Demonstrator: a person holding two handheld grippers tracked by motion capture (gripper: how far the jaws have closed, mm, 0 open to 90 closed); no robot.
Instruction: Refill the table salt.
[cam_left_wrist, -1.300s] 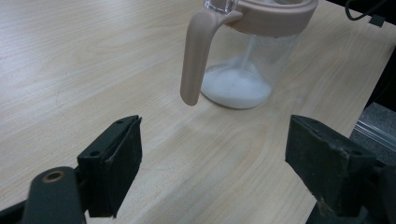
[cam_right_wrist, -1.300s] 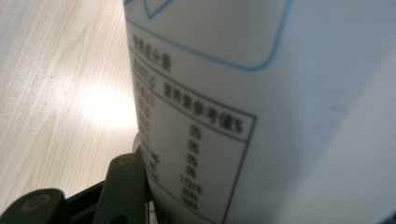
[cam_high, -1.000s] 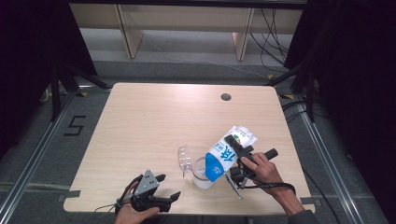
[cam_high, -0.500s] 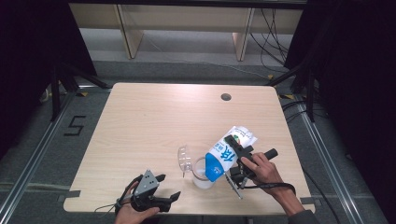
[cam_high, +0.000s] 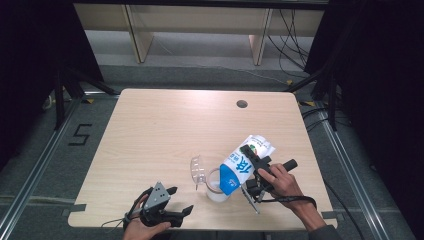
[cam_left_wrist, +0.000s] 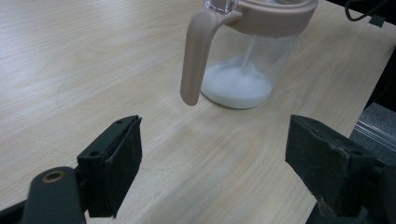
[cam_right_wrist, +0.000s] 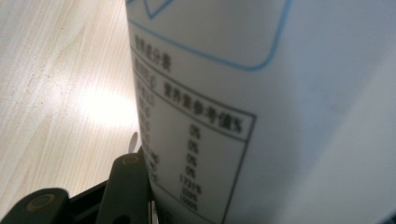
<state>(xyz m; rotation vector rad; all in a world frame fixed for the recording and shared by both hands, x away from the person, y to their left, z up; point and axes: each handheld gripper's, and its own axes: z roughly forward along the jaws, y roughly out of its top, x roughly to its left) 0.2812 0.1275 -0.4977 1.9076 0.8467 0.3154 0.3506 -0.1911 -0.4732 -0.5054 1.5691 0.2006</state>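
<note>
Milk carton (cam_high: 244, 164), tipped mouth-down toward the left over the clear jug (cam_high: 216, 186) near the table's (cam_high: 165, 130) right front edge, is clamped between the jaws of the right gripper (cam_high: 256, 172). White liquid streams into the jug and pools at its bottom. Left gripper (cam_high: 167, 210) rests at the near edge, well left of the jug, jaws wide apart around nothing.

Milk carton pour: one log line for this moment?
right hand-held gripper: shut on milk carton, tipped over pitcher | thin white stream falling in | left hand-held gripper: open, idle
</note>
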